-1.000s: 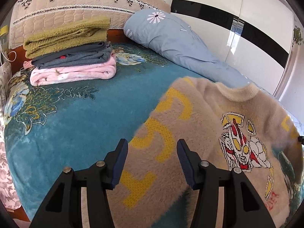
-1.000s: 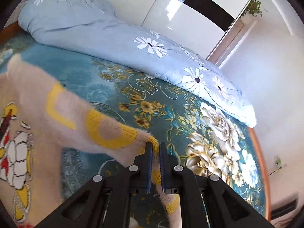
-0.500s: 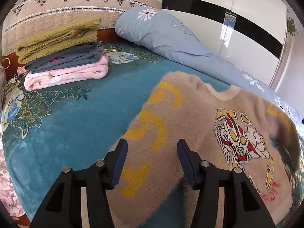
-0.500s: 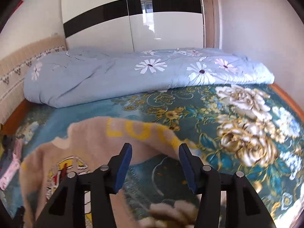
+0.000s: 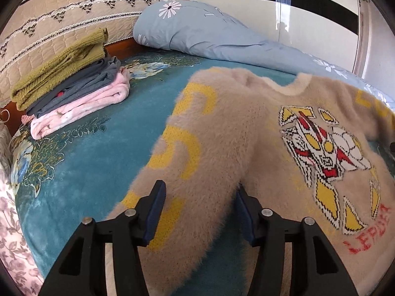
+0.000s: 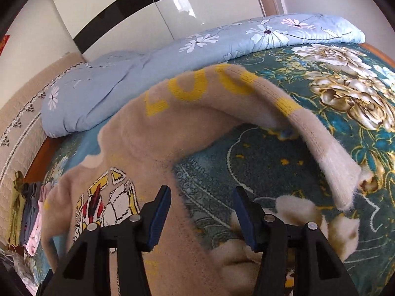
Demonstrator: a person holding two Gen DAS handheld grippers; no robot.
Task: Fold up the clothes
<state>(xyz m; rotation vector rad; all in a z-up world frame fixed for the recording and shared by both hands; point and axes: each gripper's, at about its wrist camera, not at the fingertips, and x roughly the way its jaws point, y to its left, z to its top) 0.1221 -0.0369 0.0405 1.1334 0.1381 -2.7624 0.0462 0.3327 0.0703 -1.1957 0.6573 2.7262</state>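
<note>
A fuzzy beige sweater [image 5: 246,133] with yellow letters and a cartoon figure lies face up on the teal floral bedspread [image 5: 81,162]. My left gripper [image 5: 200,212] is open, its jaws either side of the sweater's left sleeve [image 5: 187,162]. In the right wrist view the sweater [image 6: 148,133] spreads left and its right sleeve [image 6: 318,145] lies bent across the bed. My right gripper [image 6: 202,214] is open and empty above the sweater's side edge.
A stack of folded clothes, green on grey on pink [image 5: 74,83], sits near the padded headboard [image 5: 61,19]. A rolled light-blue floral duvet [image 5: 222,42] lies along the bed's far side, with a glossy wardrobe [image 6: 148,7] behind.
My right gripper has let go of the right sleeve, opened and swung back over the sweater. The sleeve now lies on the bed. My left gripper stayed open and moved closer over the left sleeve.
</note>
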